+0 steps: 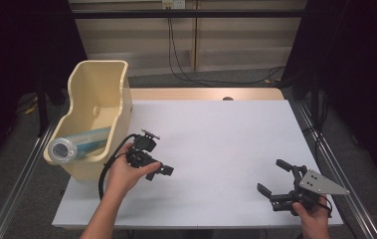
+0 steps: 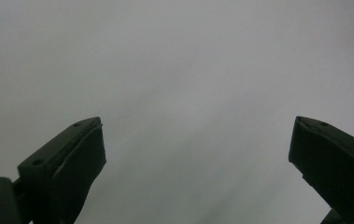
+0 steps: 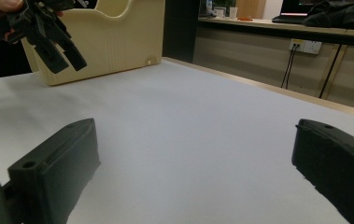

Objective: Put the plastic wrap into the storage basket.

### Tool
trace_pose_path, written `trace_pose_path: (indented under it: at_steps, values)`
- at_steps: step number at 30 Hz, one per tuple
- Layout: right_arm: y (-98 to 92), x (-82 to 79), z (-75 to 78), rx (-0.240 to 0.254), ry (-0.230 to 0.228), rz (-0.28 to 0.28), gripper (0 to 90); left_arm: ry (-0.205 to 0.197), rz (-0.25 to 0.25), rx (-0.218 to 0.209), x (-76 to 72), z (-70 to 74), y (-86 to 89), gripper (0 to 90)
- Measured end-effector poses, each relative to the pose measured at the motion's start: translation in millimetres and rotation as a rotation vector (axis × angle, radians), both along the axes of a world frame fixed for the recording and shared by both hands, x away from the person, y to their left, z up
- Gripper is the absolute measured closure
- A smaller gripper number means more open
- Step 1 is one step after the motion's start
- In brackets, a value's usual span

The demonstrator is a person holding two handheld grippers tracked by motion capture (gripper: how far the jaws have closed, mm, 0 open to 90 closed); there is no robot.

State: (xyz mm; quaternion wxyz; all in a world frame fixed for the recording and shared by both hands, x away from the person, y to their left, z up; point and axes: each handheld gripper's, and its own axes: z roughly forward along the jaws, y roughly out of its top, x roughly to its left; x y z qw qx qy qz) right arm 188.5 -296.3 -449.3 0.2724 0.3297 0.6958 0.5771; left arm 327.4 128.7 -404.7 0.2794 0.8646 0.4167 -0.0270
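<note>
Where the high view looks down, a cream plastic bin, tall-backed and smooth, sits at the white table's left edge; a clear blue-tinted cylinder lies tilted inside. Left gripper beside bin, right gripper near right corner, both released, empty. Left gripper view: jaws apart over blank matte table. Right gripper view: jaws apart; bin's ribbed wall beyond.

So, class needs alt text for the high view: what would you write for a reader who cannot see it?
A person holds an open left gripper and an open right gripper above a white table. At the table's left edge, a cream bin holds a clear tube lying on its side.
</note>
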Motion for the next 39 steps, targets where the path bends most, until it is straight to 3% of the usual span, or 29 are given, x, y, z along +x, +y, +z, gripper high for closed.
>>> trace_pose_path:
  at_steps: [13,17,24,26,29,33,35,39]
  values:
    - [0.9,-0.1,0.0,0.0,-0.002,0.002,0.6,-0.171,-0.007,-0.105,-20.9,-11.8,9.3,3.6]
    - [1.4,-0.2,0.0,0.0,0.0,0.001,0.6,-0.218,-0.011,-0.117,-26.8,-15.6,11.3,3.6]
    - [1.5,-0.2,0.0,-0.003,0.0,0.006,0.6,-0.353,-0.015,-0.154,-37.9,-19.2,17.4,3.6]
    - [1.4,0.1,-0.2,-0.002,0.001,0.007,0.6,-0.383,-0.008,-0.18,-40.5,-20.2,20.6,3.5]
    - [1.9,0.2,-0.3,-0.003,-0.002,0.006,0.5,-0.418,-0.004,-0.195,-43.9,-21.4,23.7,3.4]
    - [2.3,0.3,-0.3,-0.003,-0.001,0.006,0.6,-0.493,-0.005,-0.208,-50.9,-22.4,26.1,2.8]
    - [2.5,0.2,-0.4,-0.004,-0.001,0.007,0.6,-0.508,-0.009,-0.238,-53.2,-22.7,27.6,2.8]
    - [2.9,0.2,-0.4,-0.005,0.0,0.012,0.6,-0.552,-0.012,-0.251,-56.7,-23.3,29.6,1.8]
